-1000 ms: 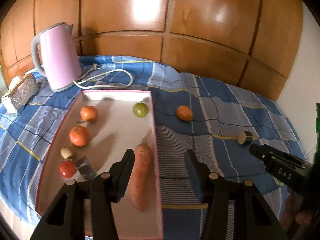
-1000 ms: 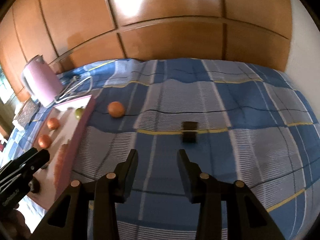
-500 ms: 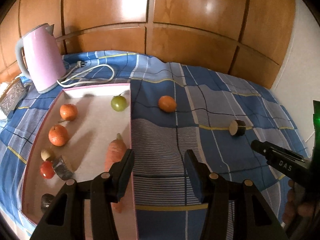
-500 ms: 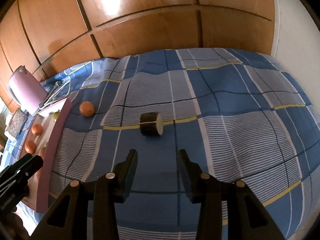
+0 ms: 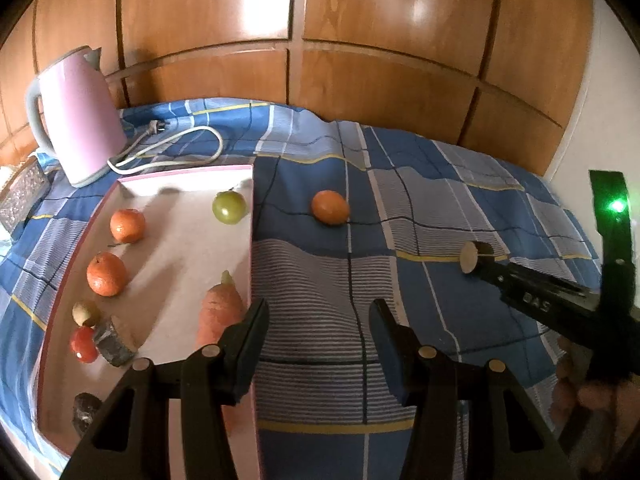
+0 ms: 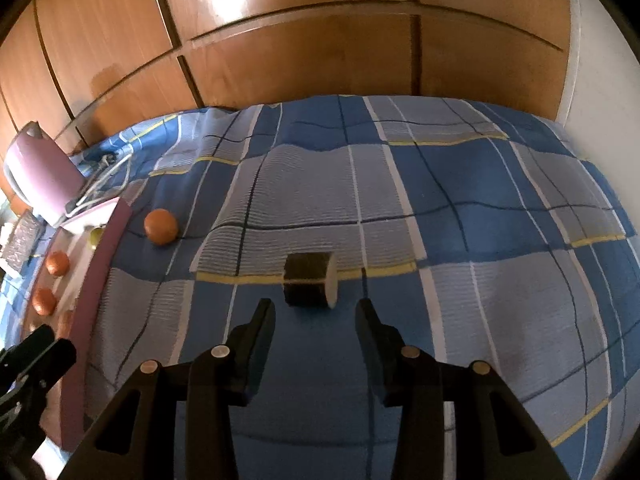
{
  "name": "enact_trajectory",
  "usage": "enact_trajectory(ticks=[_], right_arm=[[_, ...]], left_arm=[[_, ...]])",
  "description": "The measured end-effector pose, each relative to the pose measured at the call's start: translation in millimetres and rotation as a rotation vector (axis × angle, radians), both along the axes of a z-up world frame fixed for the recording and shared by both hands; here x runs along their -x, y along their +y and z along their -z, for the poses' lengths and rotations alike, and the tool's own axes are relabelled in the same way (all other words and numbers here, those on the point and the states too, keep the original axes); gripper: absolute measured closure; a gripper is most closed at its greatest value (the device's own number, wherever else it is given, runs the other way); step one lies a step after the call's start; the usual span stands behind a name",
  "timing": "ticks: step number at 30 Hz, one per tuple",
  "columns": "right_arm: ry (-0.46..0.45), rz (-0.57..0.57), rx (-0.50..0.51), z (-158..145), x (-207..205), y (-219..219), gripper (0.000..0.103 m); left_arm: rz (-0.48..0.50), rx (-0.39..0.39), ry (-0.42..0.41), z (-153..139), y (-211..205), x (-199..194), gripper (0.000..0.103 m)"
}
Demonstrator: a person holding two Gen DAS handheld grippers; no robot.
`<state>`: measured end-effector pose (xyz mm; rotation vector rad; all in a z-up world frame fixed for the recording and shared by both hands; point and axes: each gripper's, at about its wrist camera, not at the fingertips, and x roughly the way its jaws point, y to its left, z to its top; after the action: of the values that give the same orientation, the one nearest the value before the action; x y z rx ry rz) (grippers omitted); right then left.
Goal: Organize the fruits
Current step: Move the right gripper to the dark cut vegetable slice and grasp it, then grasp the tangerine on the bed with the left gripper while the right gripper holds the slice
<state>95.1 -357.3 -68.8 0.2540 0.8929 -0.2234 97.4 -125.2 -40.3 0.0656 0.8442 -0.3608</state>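
Only faintly legible: raised letters, roughly "DAS", on the right tool (image 6: 316, 314), spread and empty just short of the dark cylinder piece (image 6: 310, 284) on the blue plaid cloth (image 6: 460, 240). Left tool (image 5: 316, 320) likewise spread, empty, over pink tray (image 5: 252, 240) edge beside carrot (image 5: 218, 312); loose orange (image 5: 330, 207) on cloth.

A home: kettle (image 5: 78, 120), checked tablecloth (image 5: 420, 208), wooden panelling (image 5: 360, 32).

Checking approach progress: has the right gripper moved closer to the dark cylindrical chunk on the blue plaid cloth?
Yes. The right gripper has advanced toward the dark cylindrical chunk, which lies just ahead of its open jaws.
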Motion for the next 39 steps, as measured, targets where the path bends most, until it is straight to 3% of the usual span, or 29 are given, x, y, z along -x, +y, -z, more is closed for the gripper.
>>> enact_trajectory(ticks=[12, 20, 29, 39], right_arm=[[0.01, -0.014, 0.033, 7, -16, 2, 0.061], [-0.001, -0.029, 0.049, 10, -18, 3, 0.076], [-0.003, -0.051, 0.069, 9, -19, 4, 0.076], [-0.011, -0.055, 0.053, 9, -19, 1, 0.076]], left_arm=[[0.027, -0.018, 0.009, 4, -15, -8, 0.05], [0.033, -0.024, 0.021, 8, -22, -13, 0.05], [0.033, -0.001, 0.043, 12, -27, -22, 0.05], [0.018, 0.048, 0.121, 20, -29, -47, 0.05]])
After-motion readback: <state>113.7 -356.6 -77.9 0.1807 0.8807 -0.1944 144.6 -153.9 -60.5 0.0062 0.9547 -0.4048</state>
